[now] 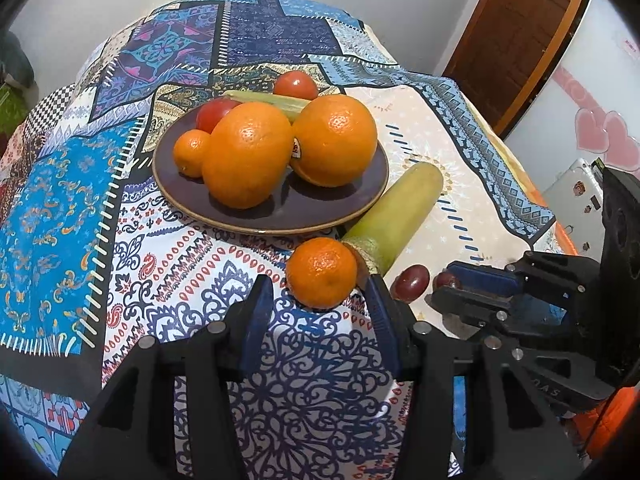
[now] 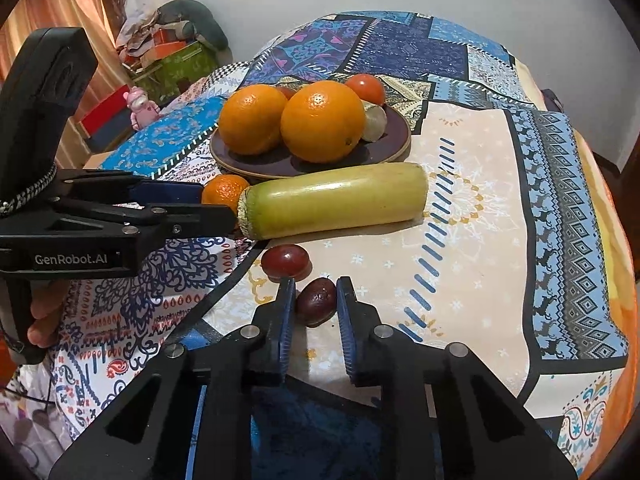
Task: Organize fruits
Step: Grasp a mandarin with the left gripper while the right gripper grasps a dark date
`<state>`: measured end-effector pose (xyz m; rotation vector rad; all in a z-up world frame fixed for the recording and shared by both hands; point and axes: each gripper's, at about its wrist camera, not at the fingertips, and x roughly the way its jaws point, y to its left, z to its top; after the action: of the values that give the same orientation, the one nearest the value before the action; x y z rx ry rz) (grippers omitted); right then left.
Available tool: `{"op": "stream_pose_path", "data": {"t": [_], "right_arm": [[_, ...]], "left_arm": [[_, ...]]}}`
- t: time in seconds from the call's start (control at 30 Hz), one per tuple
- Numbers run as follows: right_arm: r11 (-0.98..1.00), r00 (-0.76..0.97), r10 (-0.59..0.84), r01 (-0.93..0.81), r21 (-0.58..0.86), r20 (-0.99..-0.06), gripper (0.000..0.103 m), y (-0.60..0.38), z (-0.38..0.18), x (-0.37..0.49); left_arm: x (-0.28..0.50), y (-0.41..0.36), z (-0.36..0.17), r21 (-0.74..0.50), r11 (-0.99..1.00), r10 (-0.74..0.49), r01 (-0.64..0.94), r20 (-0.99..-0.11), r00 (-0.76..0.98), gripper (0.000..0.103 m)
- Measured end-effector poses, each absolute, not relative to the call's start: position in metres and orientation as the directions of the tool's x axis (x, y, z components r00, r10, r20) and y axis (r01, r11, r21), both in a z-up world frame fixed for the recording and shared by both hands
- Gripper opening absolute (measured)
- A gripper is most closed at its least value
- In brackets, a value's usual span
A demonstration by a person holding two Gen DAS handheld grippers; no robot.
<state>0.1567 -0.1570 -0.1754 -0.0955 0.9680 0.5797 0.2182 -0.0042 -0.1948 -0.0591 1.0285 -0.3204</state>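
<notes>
Orange fruit fills the dark plate [image 1: 280, 216] at frame centre: we count two large oranges [image 1: 248, 156], one small mandarin [image 1: 191, 153], two tomatoes [image 1: 295, 85] and one pale cucumber [image 1: 268, 98]. Below it on the patterned cloth [image 1: 60, 200] lie one mandarin [image 1: 322, 272], one long green squash [image 2: 336, 198] and two dark grapes [image 2: 316, 300]. Our left gripper [image 1: 320, 296] stands wide around the mandarin; our right gripper [image 2: 316, 304] stands narrow around one grape, contact unclear.
</notes>
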Motion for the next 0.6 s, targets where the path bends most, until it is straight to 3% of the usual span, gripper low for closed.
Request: {"op": "stream_pose_path", "data": {"t": [0.33, 0.43, 0.6], "right_arm": [[0.848, 0.439, 0.424, -0.499, 0.178, -0.792, 0.017, -0.158, -0.171, 0.153], [0.851, 0.448, 0.426, -0.492, 0.181, -0.786, 0.017, -0.160, -0.167, 0.154], [0.855, 0.468, 0.438, -0.481, 0.195, -0.767, 0.017, -0.166, -0.158, 0.158]], "left_arm": [[0.223, -0.014, -0.195, -0.182, 0.950, -0.287, 0.253, -0.830, 0.479, 0.046], [0.218, -0.012, -0.191, -0.162, 0.953, -0.274, 0.256, -0.822, 0.499, 0.035], [0.214, -0.002, -0.191, -0.176, 0.953, -0.279, 0.247, -0.828, 0.487, 0.033]]}}
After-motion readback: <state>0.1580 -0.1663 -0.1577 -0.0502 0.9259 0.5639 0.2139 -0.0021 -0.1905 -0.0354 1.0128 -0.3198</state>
